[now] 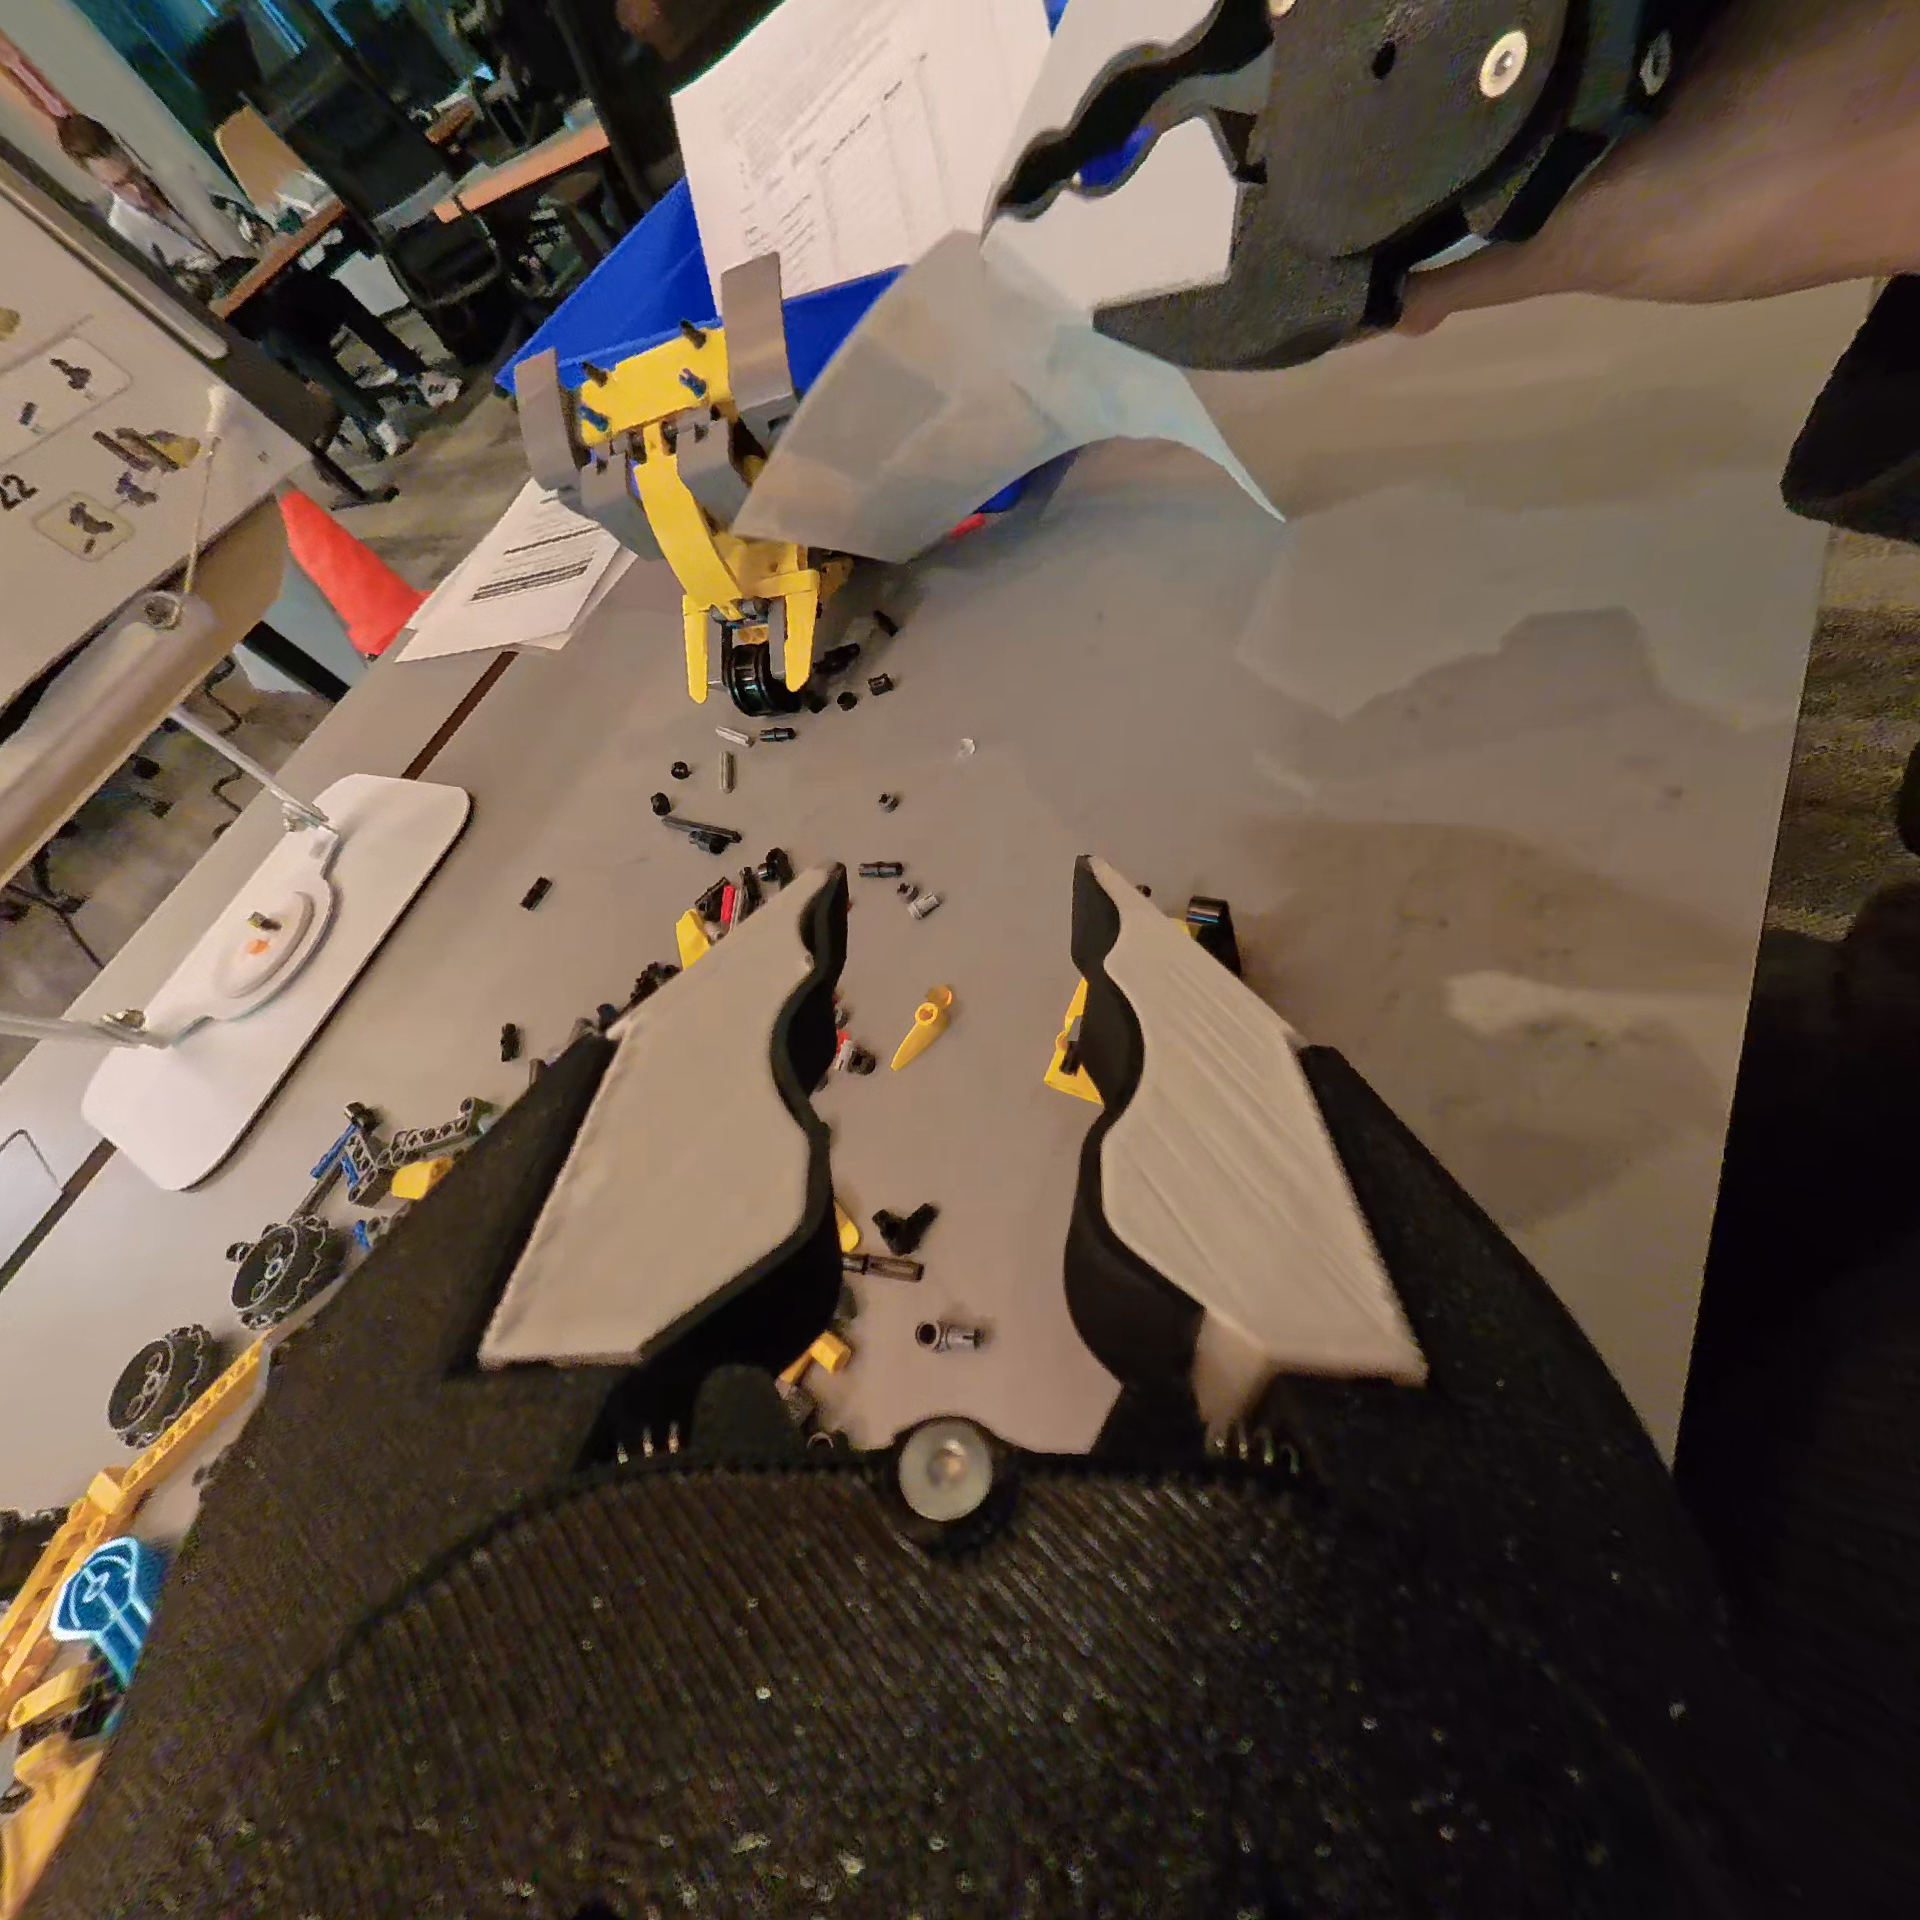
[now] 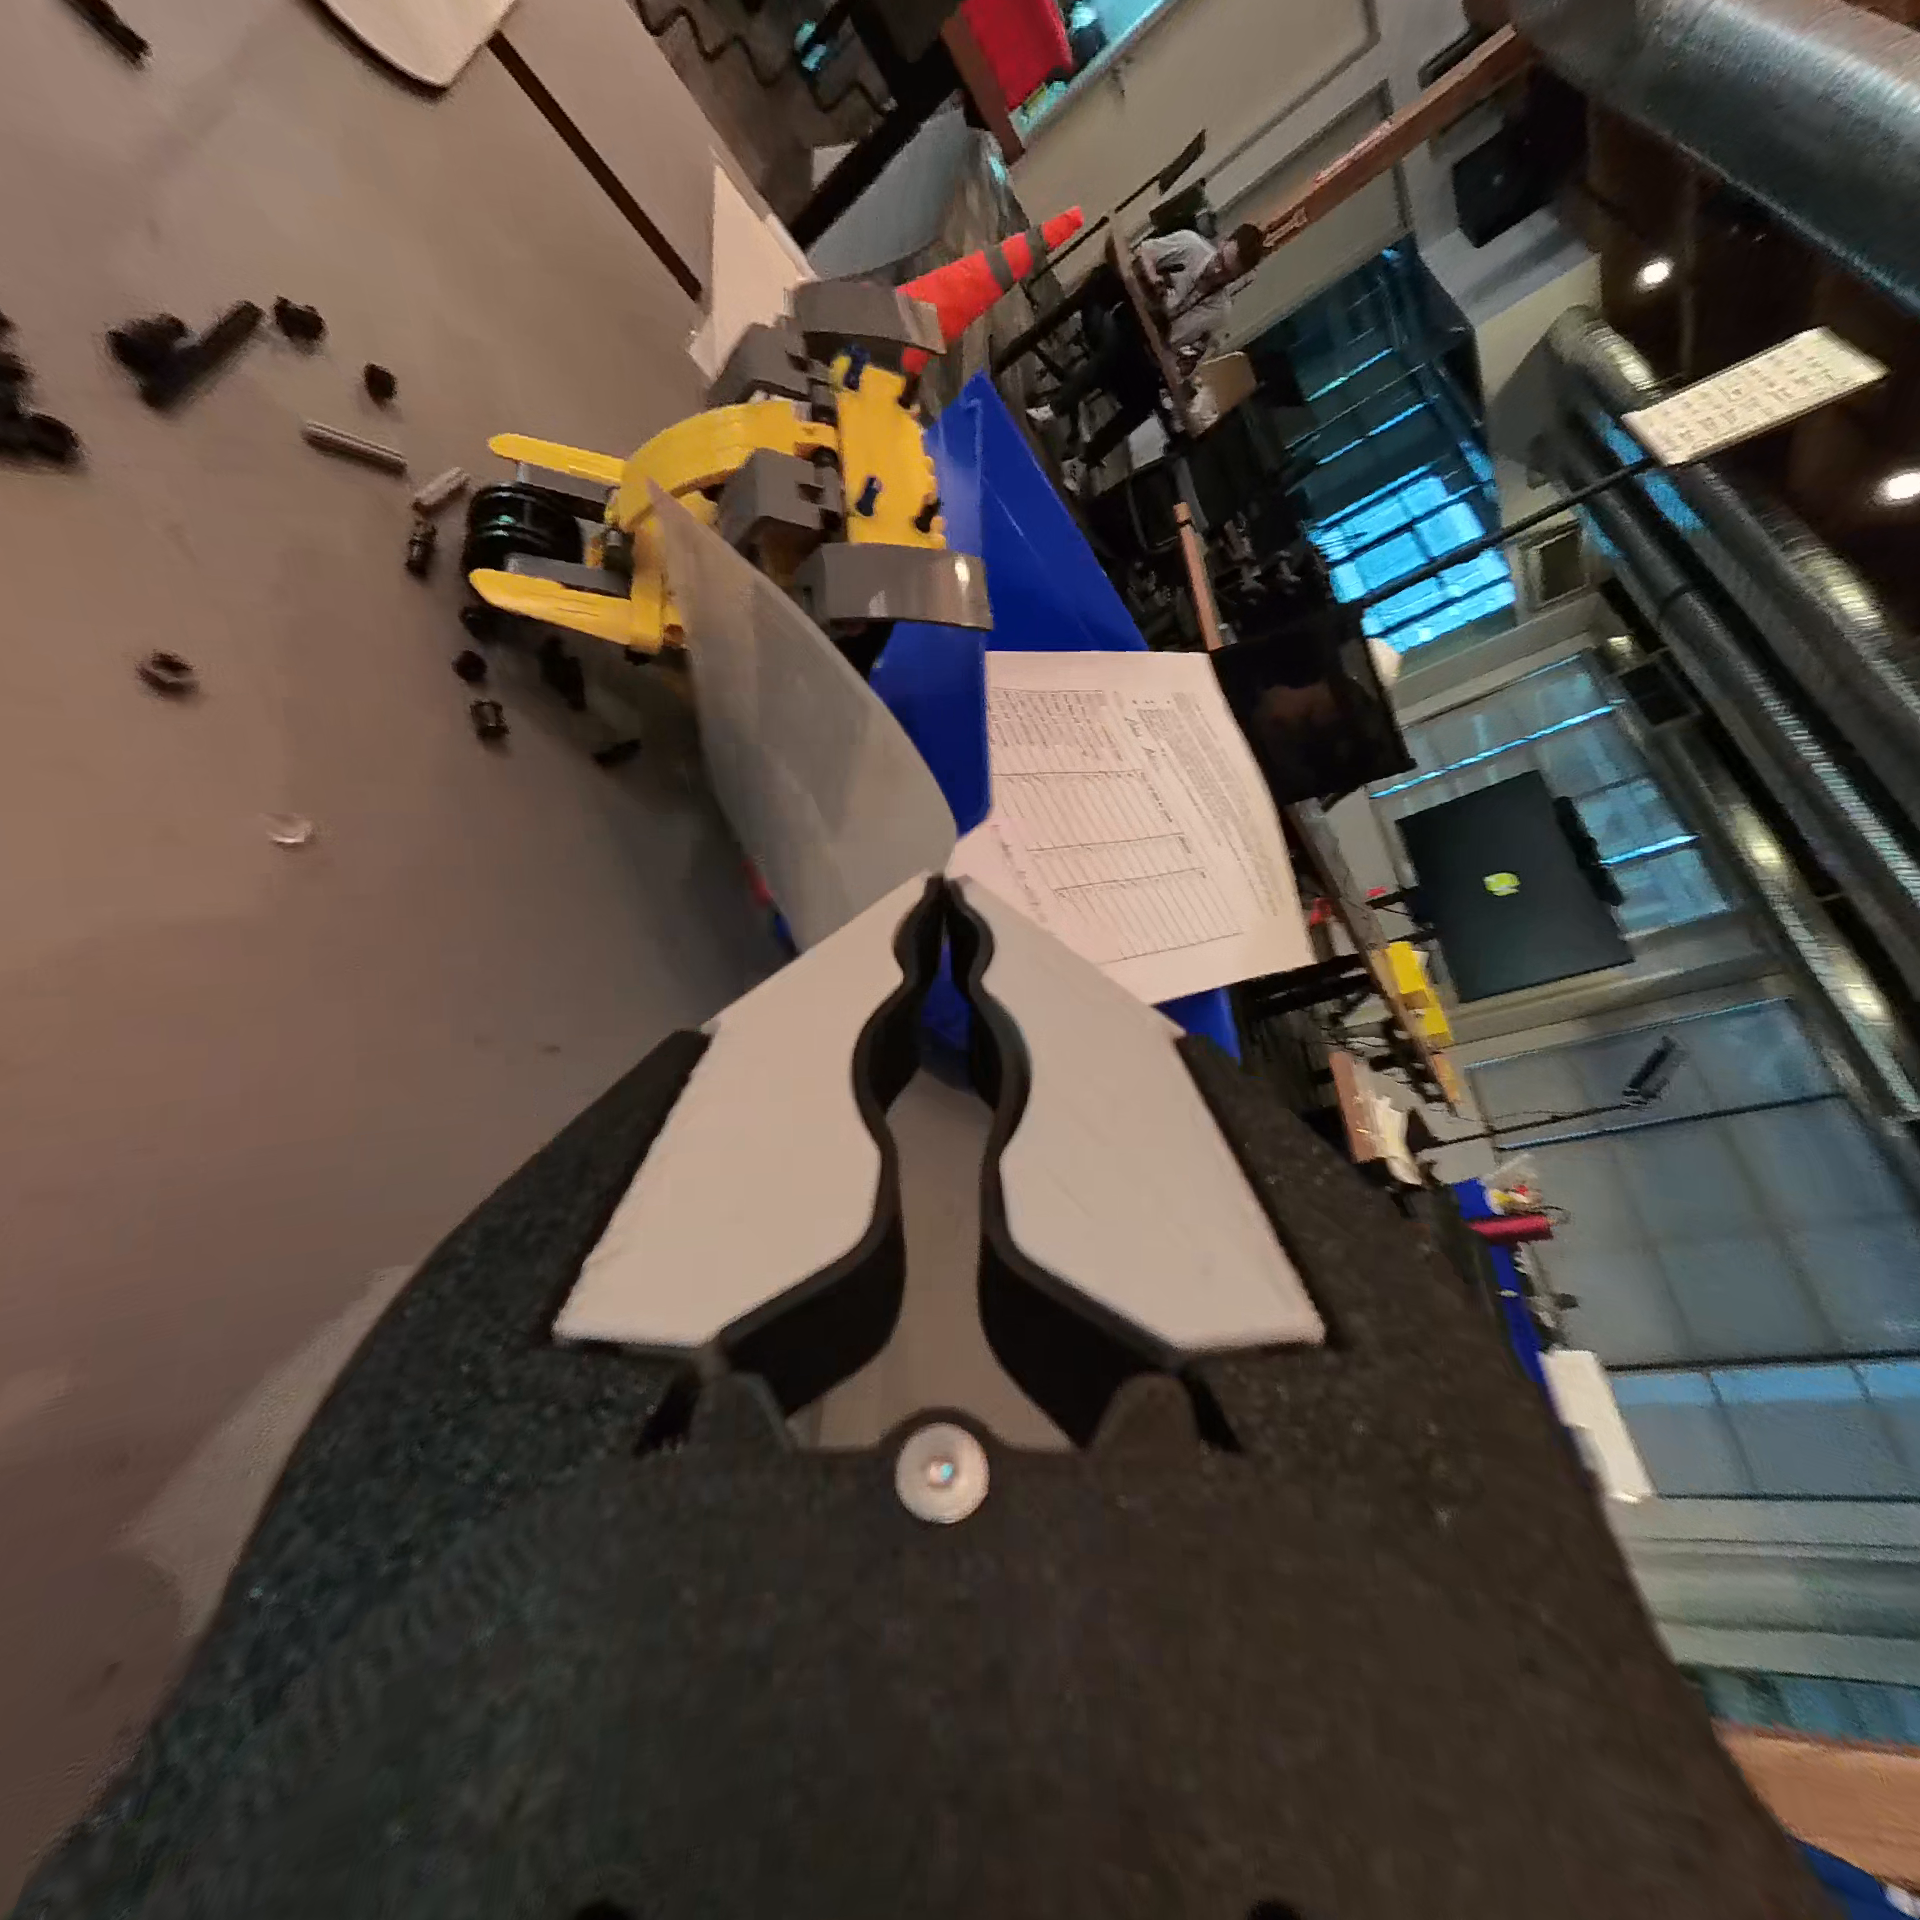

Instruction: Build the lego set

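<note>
Left wrist view cuts off the grey table [image 1: 1403, 831] at its edges, and the left gripper [image 1: 956, 883] hides some of the small black and yellow building pieces [image 1: 920, 1029] scattered beneath its spread, empty fingers. Far off, a blue bin [image 1: 644, 281] is partly covered by a curling sheet of paper [image 2: 821, 769], which the right gripper [image 2: 940, 888] pinches at its fingertips. A yellow and grey toy model [image 1: 696, 488] stands left of it.

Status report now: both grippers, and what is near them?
Left gripper open, above loose toy parts. Right gripper shut on paper sheet. Yellow toy model and blue bin beside it.
</note>
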